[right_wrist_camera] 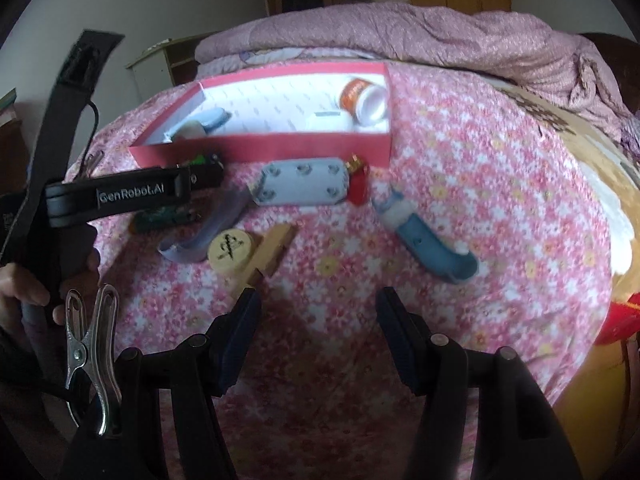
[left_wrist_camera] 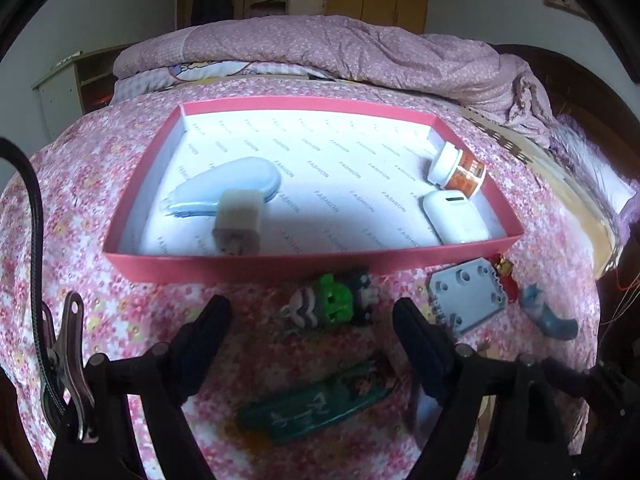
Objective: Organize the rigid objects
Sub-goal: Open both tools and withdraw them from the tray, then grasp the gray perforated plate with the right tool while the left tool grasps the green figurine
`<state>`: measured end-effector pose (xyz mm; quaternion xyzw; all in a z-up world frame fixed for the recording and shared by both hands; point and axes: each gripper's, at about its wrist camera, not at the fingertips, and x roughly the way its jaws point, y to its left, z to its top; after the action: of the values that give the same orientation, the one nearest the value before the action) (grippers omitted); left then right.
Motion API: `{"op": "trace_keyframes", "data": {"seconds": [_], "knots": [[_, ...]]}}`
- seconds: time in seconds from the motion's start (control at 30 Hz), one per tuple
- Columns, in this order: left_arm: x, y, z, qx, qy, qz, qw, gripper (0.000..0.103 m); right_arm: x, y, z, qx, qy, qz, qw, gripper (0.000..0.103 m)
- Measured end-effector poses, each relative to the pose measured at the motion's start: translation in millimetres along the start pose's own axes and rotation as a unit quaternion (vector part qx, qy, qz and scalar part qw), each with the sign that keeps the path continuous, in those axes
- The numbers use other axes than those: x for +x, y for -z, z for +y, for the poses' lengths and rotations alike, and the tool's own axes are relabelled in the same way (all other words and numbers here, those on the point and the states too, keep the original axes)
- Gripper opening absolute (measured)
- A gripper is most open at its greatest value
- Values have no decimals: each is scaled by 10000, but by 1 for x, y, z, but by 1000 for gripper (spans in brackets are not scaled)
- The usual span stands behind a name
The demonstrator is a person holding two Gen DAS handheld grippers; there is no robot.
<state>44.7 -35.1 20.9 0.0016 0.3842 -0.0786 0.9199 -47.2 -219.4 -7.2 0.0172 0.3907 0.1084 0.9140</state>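
A pink box (left_wrist_camera: 248, 266) with a white floor holds a blue oval case (left_wrist_camera: 236, 184), a white cube (left_wrist_camera: 238, 224), a white earbud case (left_wrist_camera: 454, 216) and an orange-labelled jar (left_wrist_camera: 458, 168). Just in front of it lie a green and purple toy (left_wrist_camera: 328, 306), a grey holed plate (left_wrist_camera: 466, 300) and a dark green flat card (left_wrist_camera: 316, 408). My left gripper (left_wrist_camera: 312, 320) is open, its fingertips either side of the toy and apart from it. My right gripper (right_wrist_camera: 319, 304) is open over bare bedspread, just short of a round wooden piece (right_wrist_camera: 230, 250) and a wooden peg (right_wrist_camera: 276, 252).
Everything lies on a pink flowered bedspread (right_wrist_camera: 460, 152). A blue figurine (right_wrist_camera: 424, 236), a red ornament (right_wrist_camera: 357, 184) and a lavender curved strip (right_wrist_camera: 208, 232) lie near the plate. A folded purple quilt (left_wrist_camera: 320, 48) is behind the box. A hand (right_wrist_camera: 16, 288) holds the left tool.
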Motion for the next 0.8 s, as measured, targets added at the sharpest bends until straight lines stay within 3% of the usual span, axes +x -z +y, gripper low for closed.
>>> {"op": "trace_keyframes", "data": {"seconds": [0.23,0.37,0.57,0.8], "knots": [[8,-2,-7,37,-180,4,9998,86,0,2,1,-51,-8,-45,10000,64],[8,-1,-7,116,-388,-27,9992,73,0,2,2,-44,-47,-63,10000,66],[2,2,-7,303,-370,-71,9988,54,1,2,3,-65,-30,-64,10000,66],[-14,14,7,383,-319,-94,9987,53,1,2,5,-117,39,-50,9999,66]]}}
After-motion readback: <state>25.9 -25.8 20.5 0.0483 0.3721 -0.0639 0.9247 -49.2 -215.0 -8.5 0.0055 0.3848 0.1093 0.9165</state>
